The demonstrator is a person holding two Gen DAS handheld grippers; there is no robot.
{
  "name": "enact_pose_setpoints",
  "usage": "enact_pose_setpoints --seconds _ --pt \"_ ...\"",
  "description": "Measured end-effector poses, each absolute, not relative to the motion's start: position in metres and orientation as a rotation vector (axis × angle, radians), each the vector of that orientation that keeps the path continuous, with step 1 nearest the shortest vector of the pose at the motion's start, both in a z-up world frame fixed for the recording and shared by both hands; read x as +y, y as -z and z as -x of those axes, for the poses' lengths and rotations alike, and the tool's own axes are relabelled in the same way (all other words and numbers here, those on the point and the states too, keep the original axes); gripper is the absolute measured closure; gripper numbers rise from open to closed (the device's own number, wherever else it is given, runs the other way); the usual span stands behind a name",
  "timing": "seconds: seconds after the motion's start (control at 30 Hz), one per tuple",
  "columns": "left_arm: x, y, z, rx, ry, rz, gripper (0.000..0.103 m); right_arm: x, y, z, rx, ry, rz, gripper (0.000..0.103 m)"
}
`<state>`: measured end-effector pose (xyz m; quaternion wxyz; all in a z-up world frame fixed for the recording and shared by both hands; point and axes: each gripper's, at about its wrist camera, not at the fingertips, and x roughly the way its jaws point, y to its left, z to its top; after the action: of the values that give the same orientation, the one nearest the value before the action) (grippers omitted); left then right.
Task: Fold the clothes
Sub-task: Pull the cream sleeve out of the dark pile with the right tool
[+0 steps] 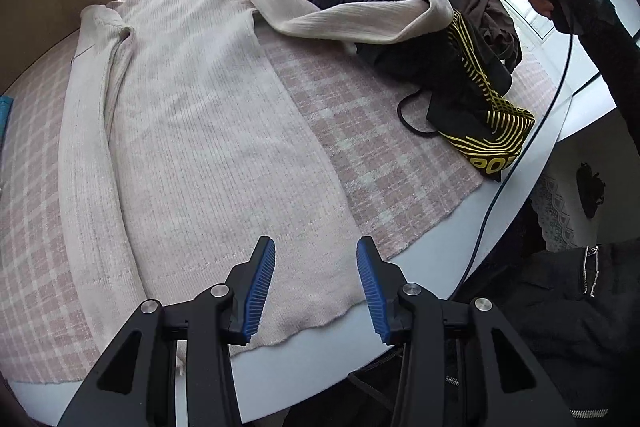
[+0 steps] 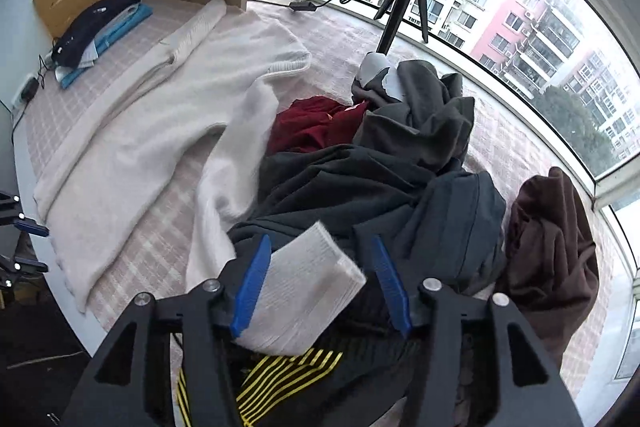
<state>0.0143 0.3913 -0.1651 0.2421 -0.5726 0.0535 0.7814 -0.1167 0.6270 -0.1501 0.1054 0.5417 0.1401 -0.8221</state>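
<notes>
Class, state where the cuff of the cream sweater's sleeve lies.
In the right wrist view the cuff lies low centre, between the right tongs' open blue pads, draped on the dark clothes pile.

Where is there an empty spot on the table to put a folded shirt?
Bare checked cloth lies between the cream sweater and the dark clothes pile. More lies left of the sweater. The pile's side is crowded.

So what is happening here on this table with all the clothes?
A person is folding a cream sweater spread flat on the checked cloth. The left tongs hover open above its hem, gripping nothing. The right tongs stand open around the cuff of one sleeve, which lies across the pile of dark clothes. Folded items sit in the far corner.
</notes>
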Motion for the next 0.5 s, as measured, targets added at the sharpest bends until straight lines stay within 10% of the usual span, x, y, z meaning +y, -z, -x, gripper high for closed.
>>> enact_pose_setpoints --seconds 0.07,0.13,0.5 --pt "0.393 0.162 -0.015 0.146 -2.144 1.564 0.062 0.626 0.160 0.122 0.392 2.363 -1.655 0.051" --pt "0.395 0.160 -0.015 0.146 -2.149 1.561 0.062 0.625 0.164 0.119 0.364 2.311 -1.676 0.098" --pt "0.441 0.154 0.003 0.210 -2.092 1.491 0.062 0.680 0.107 0.023 -0.212 2.471 -1.519 0.099"
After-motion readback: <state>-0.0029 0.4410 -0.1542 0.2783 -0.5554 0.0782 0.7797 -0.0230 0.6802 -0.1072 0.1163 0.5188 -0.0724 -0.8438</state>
